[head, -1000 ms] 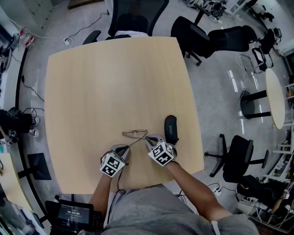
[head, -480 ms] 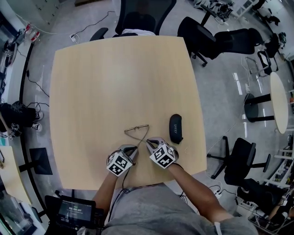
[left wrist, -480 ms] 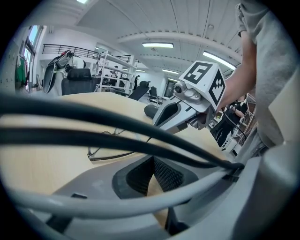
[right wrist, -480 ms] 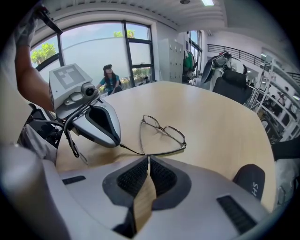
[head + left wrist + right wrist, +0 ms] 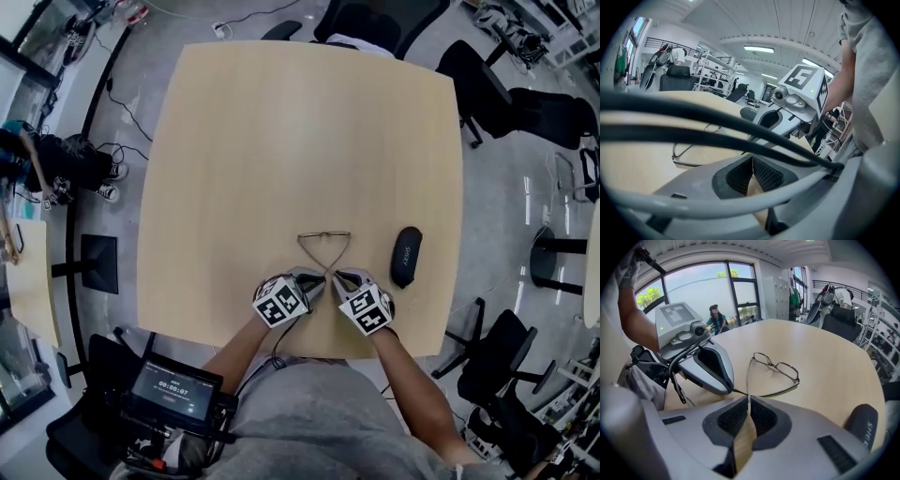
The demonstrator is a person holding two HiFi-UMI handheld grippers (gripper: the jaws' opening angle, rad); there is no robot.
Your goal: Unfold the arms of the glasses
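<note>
The glasses (image 5: 323, 234) lie near the bench's (image 5: 234, 141) near edge, arms crossed. The left gripper's (image 5: 317, 283) jaws are closed on one arm tip and the right gripper's (image 5: 339, 277) on the other. A case (image 5: 406, 255) lies toward the right edge.

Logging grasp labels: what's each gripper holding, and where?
Both hold the glasses: left gripper and right gripper each pinch one arm's tip, with the arms crossed.
</note>
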